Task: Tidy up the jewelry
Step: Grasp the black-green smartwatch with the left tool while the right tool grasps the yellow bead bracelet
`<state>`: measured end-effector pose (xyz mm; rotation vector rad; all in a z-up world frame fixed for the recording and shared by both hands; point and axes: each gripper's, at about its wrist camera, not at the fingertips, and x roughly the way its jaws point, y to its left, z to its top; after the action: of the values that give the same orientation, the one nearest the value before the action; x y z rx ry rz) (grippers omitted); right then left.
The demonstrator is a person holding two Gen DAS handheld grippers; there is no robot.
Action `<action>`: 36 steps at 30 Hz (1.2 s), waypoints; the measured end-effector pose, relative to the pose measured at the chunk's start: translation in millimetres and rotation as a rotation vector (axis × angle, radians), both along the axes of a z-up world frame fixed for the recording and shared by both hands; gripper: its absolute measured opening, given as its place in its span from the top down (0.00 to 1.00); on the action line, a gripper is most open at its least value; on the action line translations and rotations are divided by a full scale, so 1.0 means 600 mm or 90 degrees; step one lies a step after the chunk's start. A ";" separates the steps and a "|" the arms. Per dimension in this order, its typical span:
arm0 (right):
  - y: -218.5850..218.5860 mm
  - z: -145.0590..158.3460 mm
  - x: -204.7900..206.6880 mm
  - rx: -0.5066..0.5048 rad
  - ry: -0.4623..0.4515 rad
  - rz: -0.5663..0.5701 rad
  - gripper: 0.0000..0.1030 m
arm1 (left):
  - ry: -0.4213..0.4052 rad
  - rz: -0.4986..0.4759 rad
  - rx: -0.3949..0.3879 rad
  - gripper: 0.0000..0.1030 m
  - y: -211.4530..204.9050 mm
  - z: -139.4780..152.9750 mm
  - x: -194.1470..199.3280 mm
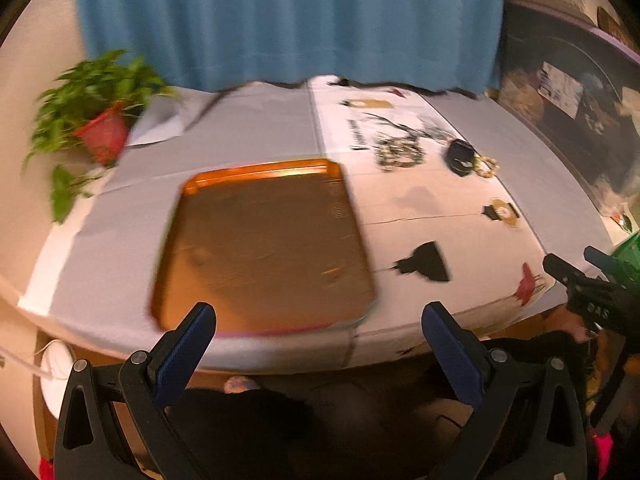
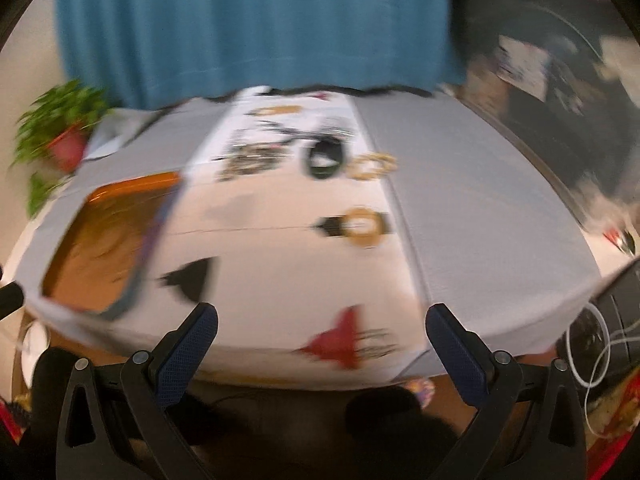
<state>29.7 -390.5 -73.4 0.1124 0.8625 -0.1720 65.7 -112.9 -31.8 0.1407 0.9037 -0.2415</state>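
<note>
Nothing sorted yet: orange tray [image 1: 264, 240] empty, jewelry [image 1: 400, 154] lying on the surface [image 1: 248, 128] beyond. Left tongs [image 1: 319, 320] and right tongs [image 2: 322, 320] apart, unloaded.

Jewelry pile [image 2: 256, 162] blurred, perhaps chains

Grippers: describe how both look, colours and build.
Left gripper and right gripper match: black plastic frames with triangular cut-outs and round silver pivot pins, each carrying two dark blue textured finger pads. Seen from the left wrist view, the right gripper's black body bears white lettering, too blurred to read.
</note>
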 end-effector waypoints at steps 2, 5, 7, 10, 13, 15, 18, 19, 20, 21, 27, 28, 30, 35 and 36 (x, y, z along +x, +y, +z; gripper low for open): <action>-0.052 -0.016 0.029 0.007 0.010 -0.016 0.00 | 0.012 -0.028 -0.001 0.01 -0.051 -0.005 0.033; -0.107 -0.040 0.087 0.002 0.029 -0.003 0.00 | 0.011 -0.072 0.002 0.01 -0.125 -0.009 0.082; -0.146 -0.066 0.149 -0.004 0.053 0.021 0.00 | 0.011 -0.091 0.002 0.01 -0.176 -0.016 0.121; -0.199 -0.088 0.222 0.012 0.062 0.033 0.00 | 0.024 -0.109 0.000 0.01 -0.252 -0.027 0.188; -0.248 -0.089 0.288 0.039 0.046 0.009 0.00 | 0.020 -0.112 -0.004 0.01 -0.319 -0.034 0.255; -0.271 -0.093 0.326 0.070 0.041 0.000 0.00 | 0.025 -0.110 -0.009 0.01 -0.353 -0.045 0.290; -0.280 -0.114 0.376 0.067 0.068 0.007 0.00 | 0.039 -0.109 0.002 0.01 -0.399 -0.074 0.339; -0.276 -0.123 0.389 0.051 0.083 0.014 0.00 | 0.049 -0.110 0.006 0.01 -0.412 -0.088 0.354; -0.267 -0.128 0.396 0.001 0.086 0.022 0.00 | 0.062 -0.110 0.012 0.02 -0.423 -0.104 0.368; -0.265 -0.129 0.398 -0.017 0.076 0.037 0.00 | 0.070 -0.109 0.015 0.02 -0.428 -0.114 0.379; -0.273 -0.139 0.402 -0.015 0.063 0.050 0.00 | 0.134 -0.105 -0.027 0.51 -0.450 -0.162 0.412; -0.274 -0.140 0.404 -0.015 0.064 0.051 0.00 | 0.144 -0.107 -0.023 0.67 -0.453 -0.165 0.412; -0.273 -0.139 0.399 -0.017 0.064 0.055 0.02 | 0.127 -0.116 -0.004 0.91 -0.458 -0.166 0.410; -0.202 -0.118 0.355 -0.084 0.035 0.139 0.88 | 0.150 -0.136 -0.020 0.93 -0.435 -0.156 0.383; -0.193 -0.117 0.345 -0.090 0.036 0.146 0.88 | 0.148 -0.139 -0.024 0.93 -0.430 -0.151 0.374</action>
<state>236.5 -506.1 -143.3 -0.1238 0.9095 -0.0216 290.2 -370.7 -122.4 0.1789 1.1144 -0.4855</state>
